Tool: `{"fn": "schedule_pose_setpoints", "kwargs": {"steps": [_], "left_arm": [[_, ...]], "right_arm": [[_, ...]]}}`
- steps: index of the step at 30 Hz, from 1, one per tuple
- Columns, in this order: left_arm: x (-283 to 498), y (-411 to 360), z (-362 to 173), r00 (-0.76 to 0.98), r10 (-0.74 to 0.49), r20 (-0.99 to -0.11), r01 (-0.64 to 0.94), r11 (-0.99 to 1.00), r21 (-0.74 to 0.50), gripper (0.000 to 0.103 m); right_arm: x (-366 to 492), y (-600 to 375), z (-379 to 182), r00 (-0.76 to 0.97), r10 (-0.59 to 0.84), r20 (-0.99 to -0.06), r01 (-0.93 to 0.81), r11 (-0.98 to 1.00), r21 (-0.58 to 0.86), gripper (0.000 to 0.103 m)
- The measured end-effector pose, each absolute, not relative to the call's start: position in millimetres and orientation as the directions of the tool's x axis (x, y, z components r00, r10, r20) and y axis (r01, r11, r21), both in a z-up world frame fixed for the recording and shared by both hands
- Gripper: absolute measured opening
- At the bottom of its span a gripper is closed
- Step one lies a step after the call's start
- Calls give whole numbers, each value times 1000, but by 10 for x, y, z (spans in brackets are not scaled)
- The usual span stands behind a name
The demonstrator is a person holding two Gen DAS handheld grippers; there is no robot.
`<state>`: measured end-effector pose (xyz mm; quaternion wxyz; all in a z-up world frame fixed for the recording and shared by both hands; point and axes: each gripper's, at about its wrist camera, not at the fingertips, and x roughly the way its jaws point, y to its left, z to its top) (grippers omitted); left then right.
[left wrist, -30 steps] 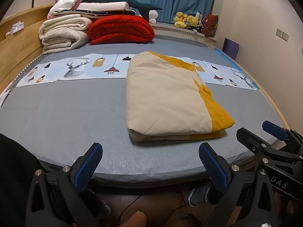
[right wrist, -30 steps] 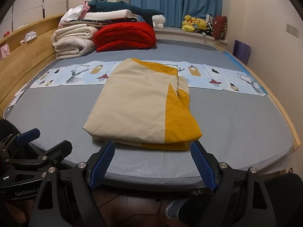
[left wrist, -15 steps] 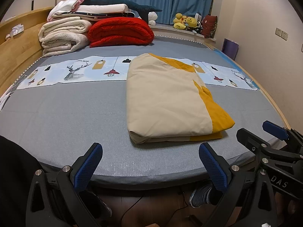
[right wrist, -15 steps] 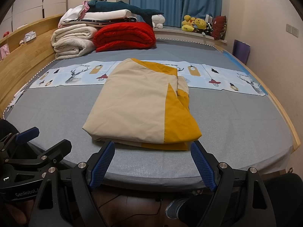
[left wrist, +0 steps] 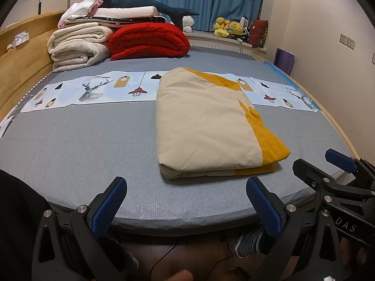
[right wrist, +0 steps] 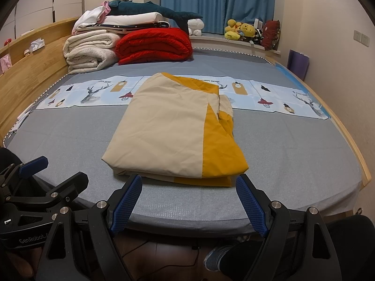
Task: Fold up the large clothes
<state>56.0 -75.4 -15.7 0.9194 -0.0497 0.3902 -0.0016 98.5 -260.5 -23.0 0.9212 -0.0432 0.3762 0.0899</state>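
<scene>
Ahead of our left gripper (left wrist: 186, 205) and right gripper (right wrist: 188, 201), both spread and stamped "DAS" and "GenRobot", the folded cloth (right wrist: 173, 132) lies near the bed (left wrist: 77, 145) edge, bare sheet leftward.

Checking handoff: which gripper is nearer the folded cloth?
Right. The right gripper sits just short of the folded cloth, centred on its near edge; the left gripper is back and off to its left.

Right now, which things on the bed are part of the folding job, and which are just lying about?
Job:
- folded beige-and-yellow cloth
- left gripper, open, empty
- right gripper, open, empty

Lying about:
- red quilt
- cream blankets
- plush toys
- printed strip
</scene>
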Motion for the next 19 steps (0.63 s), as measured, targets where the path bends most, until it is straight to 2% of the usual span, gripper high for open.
{"fn": "schedule_pose_setpoints", "kwargs": {"steps": [19], "left_arm": [[582,-772,-157,694,-50,-719,-30,995,-98,101]], "right_arm": [[991,-2604,-234,701,134,-700,-200,980,-13,83]]}}
